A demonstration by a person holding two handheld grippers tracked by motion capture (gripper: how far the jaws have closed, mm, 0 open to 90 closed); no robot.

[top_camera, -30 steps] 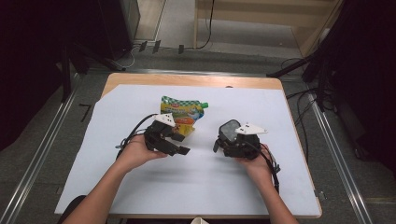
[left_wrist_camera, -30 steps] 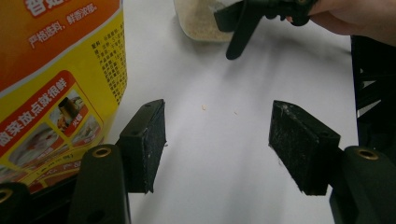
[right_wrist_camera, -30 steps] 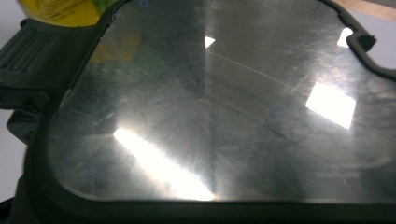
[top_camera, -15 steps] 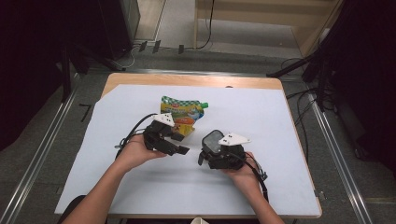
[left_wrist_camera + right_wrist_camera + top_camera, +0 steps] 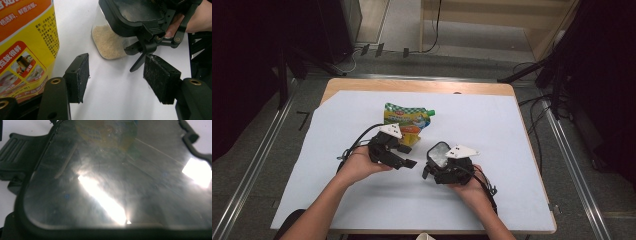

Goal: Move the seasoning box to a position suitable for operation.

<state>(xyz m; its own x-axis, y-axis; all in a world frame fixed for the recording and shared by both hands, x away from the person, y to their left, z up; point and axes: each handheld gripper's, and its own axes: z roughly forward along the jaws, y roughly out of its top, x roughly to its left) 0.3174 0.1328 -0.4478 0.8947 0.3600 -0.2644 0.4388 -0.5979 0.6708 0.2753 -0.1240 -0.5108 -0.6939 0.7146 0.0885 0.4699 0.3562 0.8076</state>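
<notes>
A clear container [image 5: 439, 151] with a black-rimmed lid and beige grains inside lies tilted on the white sheet, with my right gripper [image 5: 435, 163] shut on it. Its lid [image 5: 112, 177] sits right against the right gripper view's camera and hides the jaws. My left gripper [image 5: 407, 156] rests open on the sheet just left of the container, nothing between its pads [image 5: 79, 75]. The grains show through the container [image 5: 108, 43] wall just ahead of my left gripper [image 5: 116, 77]. A yellow and green food pouch [image 5: 407, 120] lies flat behind the left gripper, and the pouch [image 5: 22, 37] lies close along one jaw.
The white sheet [image 5: 512, 130] covers most of a wooden table. Metal rails [image 5: 257, 165] run along both sides of the table. Cables [image 5: 432, 30] and dark equipment stand on the floor beyond the far edge.
My right gripper has carried the container leftward and nearer to the person, ending close to the left gripper. The left gripper and the pouch have stayed put.
</notes>
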